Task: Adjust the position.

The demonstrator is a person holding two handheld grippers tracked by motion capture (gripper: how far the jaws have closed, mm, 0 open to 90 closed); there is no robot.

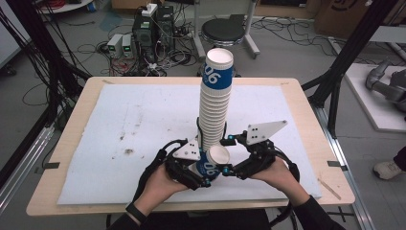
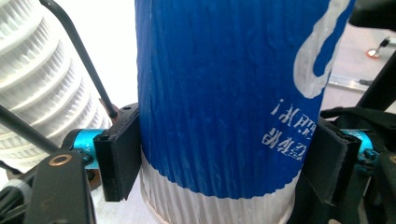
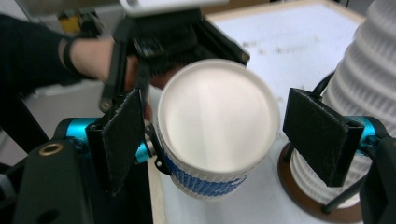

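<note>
1. Blue-and-white paper cup lay on its side near the front edge of the desk, just in front of the tall cup stack; its closed white base faced the right claw.
2. Left claw was pinching the cup. In the left gripper view both black pads pressed flat against the blue printed wall, one on each side, just above the white ribbed band.
3. Right claw stood spread, just right of the cup stack's foot. In the right gripper view its two pads flanked the cup's round white base with a gap on both sides, touching neither.
4. Cup stack stood upright in a dark wire holder with a round brown base, on the white mat covering the desk, about mid-width. Top cup of the stack carried the same blue band with white print.
5. Both of the person's hands held the claws in front of the stack: left hand to the stack's left, right hand to its right.
6. A grey three-cornered plate sat on top of the right claw, right of the stack.
</note>
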